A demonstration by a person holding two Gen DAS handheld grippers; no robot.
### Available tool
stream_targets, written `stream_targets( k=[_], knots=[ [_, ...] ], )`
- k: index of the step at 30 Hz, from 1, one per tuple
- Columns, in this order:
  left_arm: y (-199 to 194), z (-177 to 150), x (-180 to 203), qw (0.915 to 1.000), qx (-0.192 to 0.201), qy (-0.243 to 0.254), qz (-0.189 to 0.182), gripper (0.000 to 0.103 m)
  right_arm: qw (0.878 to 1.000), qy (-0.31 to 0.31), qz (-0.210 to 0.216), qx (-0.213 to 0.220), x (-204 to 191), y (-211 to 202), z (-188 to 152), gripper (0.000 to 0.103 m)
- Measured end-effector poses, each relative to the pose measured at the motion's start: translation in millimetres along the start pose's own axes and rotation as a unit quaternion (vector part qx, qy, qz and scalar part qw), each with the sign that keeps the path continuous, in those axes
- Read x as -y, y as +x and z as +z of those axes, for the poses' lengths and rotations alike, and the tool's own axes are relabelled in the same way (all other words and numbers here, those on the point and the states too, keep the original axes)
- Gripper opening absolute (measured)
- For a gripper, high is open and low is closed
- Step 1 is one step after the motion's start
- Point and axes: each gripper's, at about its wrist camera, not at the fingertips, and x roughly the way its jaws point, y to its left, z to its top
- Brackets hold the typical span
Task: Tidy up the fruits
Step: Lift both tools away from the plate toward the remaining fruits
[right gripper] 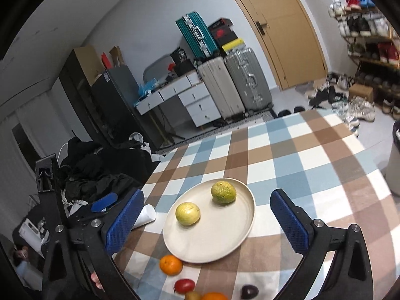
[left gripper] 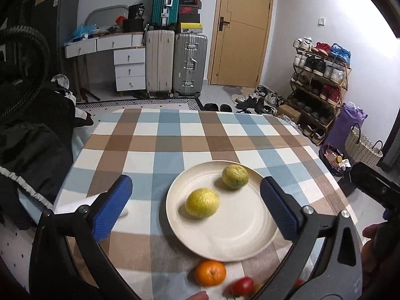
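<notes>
Plate (left gripper: 232, 240) with two yellow-green fruits (left gripper: 202, 203) between left fingers (left gripper: 113, 207) | both grippers wide open, empty

Bare tablecloth (left gripper: 160, 135) beyond plate (left gripper: 240, 240)

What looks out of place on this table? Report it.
Nothing is spilled or damaged. Only two yellow-green citrus fruits lie on the cream plate. The orange, red tomato and a dark fruit sit loose on the checked tablecloth by the plate's near rim. Both grippers are open.
</notes>
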Motion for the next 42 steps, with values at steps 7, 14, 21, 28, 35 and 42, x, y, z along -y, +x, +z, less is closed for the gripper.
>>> stream_targets(
  k=[7, 14, 21, 28, 35, 42],
  knots=[
    [-49.4, -22.8, 7.1, 0.9998, 0.016, 0.012, -0.010, 0.102, 0.996, -0.054, -0.032, 0.060, -24.0, -51.6, -27.2, 0.103],
    [-90.0, -53.2, 9.9, 0.9985, 0.031, 0.009, -0.044, 0.102, 0.991, -0.083, -0.056, 0.091, -34.9, -87.0, -56.4, 0.103],
    [-114.4, -84.8, 7.7, 0.9977, 0.021, -0.002, -0.064, 0.102, 0.988, -0.094, -0.076, 0.095, -40.3, -110.6, -84.2, 0.103],
    [-114.4, -122.8, 5.1, 0.9966, -0.014, 0.004, -0.081, 0.102, 0.988, -0.092, -0.110, 0.053, -29.8, -106.9, -117.2, 0.103],
    [-88.2, -158.2, 12.5, 0.9905, -0.077, 0.031, -0.109, 0.102, 0.986, -0.095, -0.136, 0.007, -17.9, -97.7, -149.7, 0.103],
    [-72.2, -179.6, 27.1, 0.9852, -0.113, 0.064, -0.112, 0.102, 0.983, -0.108, -0.151, -0.011, -17.3, -97.2, -166.4, 0.103]
  ],
)
